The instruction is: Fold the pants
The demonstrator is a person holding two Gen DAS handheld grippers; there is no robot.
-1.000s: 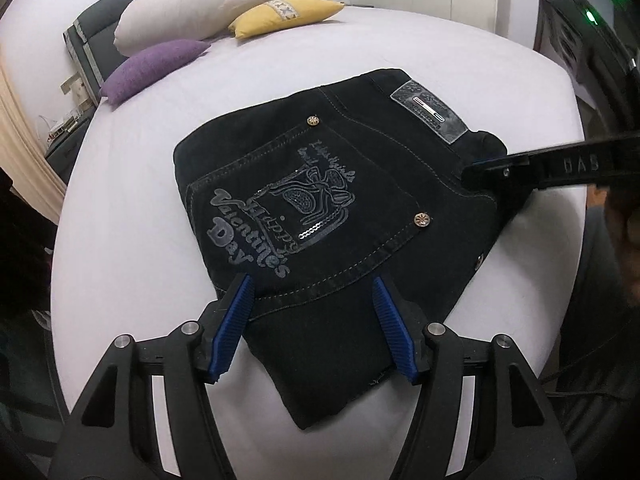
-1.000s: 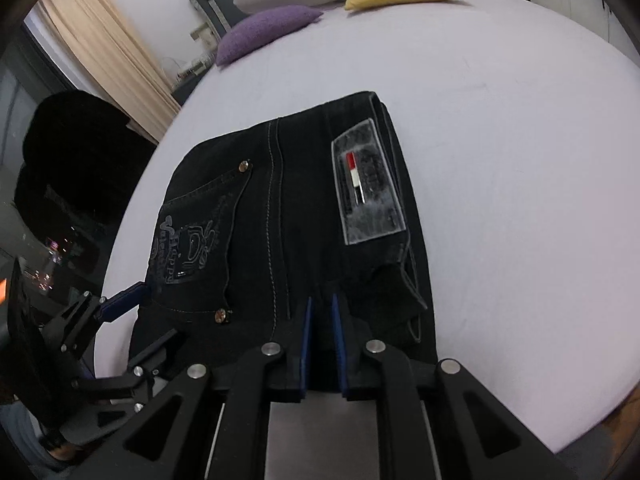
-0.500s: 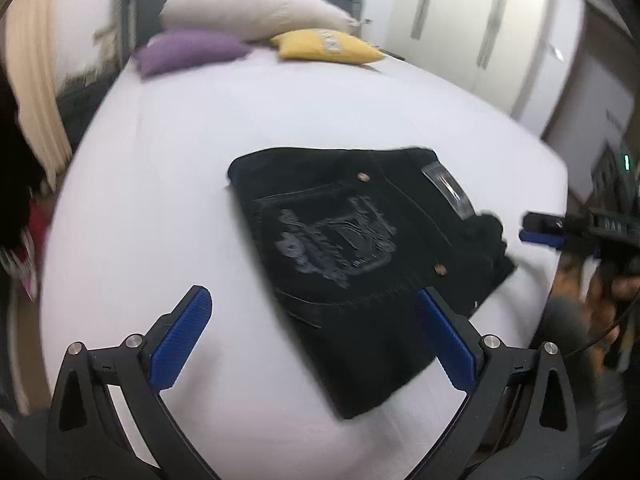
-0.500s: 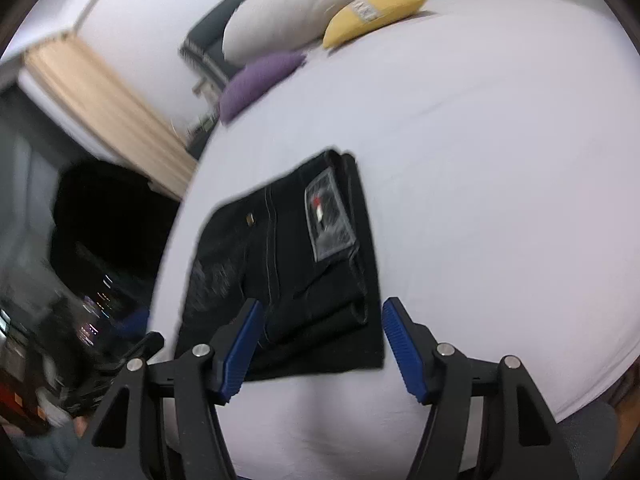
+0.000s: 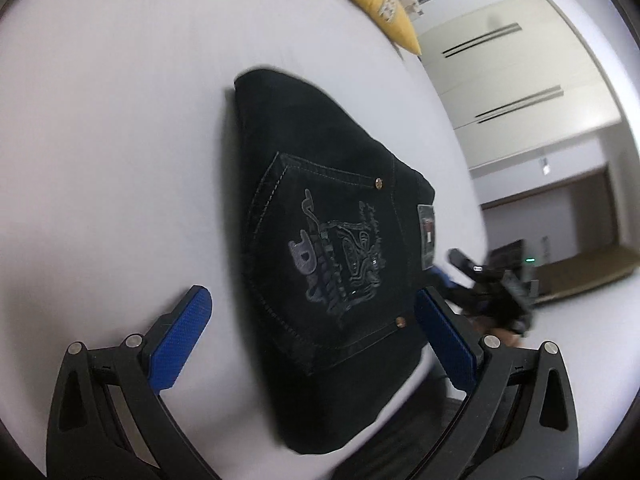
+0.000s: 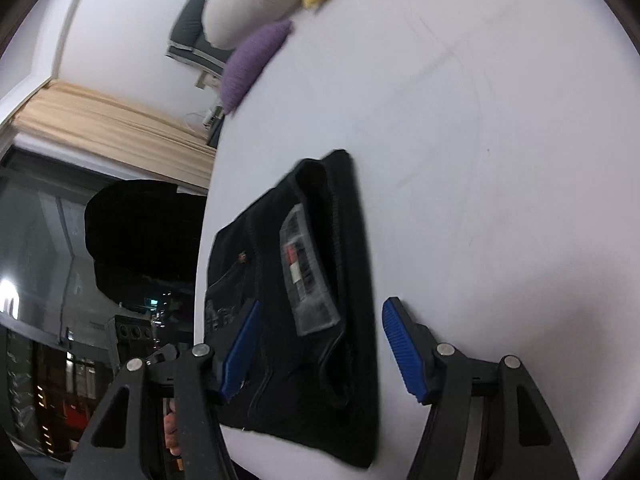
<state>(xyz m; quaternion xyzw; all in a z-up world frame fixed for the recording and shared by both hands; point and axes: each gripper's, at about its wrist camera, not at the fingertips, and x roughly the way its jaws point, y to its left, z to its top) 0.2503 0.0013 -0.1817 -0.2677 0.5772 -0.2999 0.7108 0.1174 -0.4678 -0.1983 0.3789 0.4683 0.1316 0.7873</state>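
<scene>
The black pants (image 5: 320,216) lie folded in a compact block on the white bed (image 5: 112,160), back pocket with grey embroidery facing up. They also show in the right wrist view (image 6: 304,304) with the grey waistband patch on top. My left gripper (image 5: 314,332) is open and empty, held above the near end of the pants. My right gripper (image 6: 320,344) is open and empty, above the waistband end. The right gripper shows in the left wrist view (image 5: 480,284) beyond the pants, blurred.
A yellow pillow (image 5: 380,8) lies at the head of the bed. A purple pillow (image 6: 256,60) and a white pillow (image 6: 248,8) lie there too. White wardrobe doors (image 5: 520,92) stand beyond the bed. A beige curtain (image 6: 108,116) hangs left.
The right gripper opened and let go of the waistband. Both grippers drew back from the pants, opened wide and tilted. The pants stay folded on the bed.
</scene>
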